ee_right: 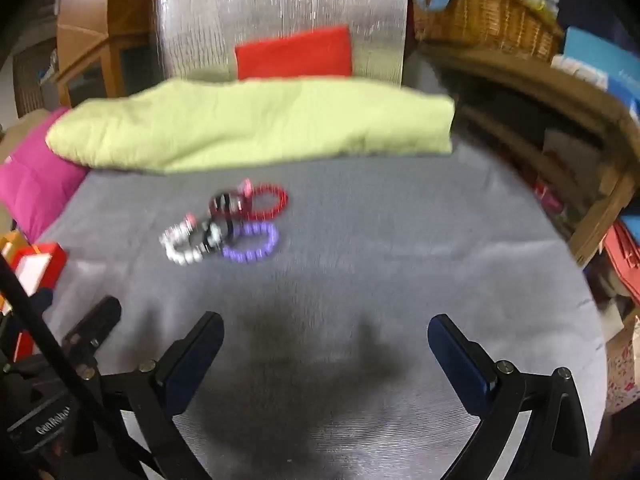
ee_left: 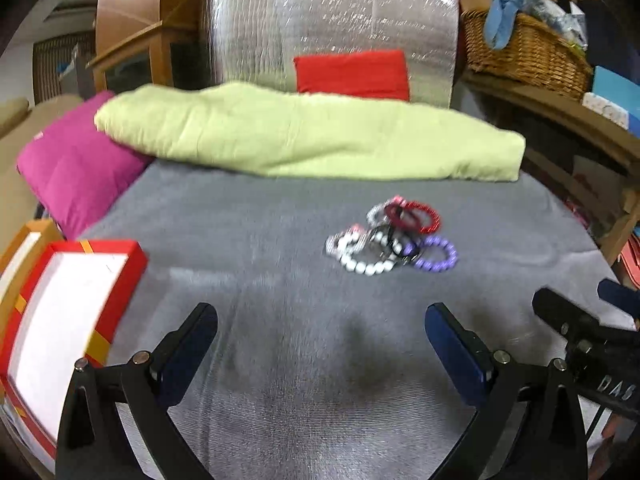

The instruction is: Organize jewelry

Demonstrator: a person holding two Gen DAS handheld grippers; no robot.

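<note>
A small heap of bead bracelets lies on the grey cloth: a red one, a purple one, a white one and dark ones tangled between. The same heap shows in the right wrist view, with the red bracelet and the purple bracelet. An open red box with a white inside stands at the left; it also shows in the right wrist view. My left gripper is open and empty, short of the heap. My right gripper is open and empty, to the heap's right.
A folded green cloth lies across the back of the surface, with a magenta cushion at the back left. A silver foil panel with a red cloth stands behind. A wicker basket sits on a wooden shelf at the right.
</note>
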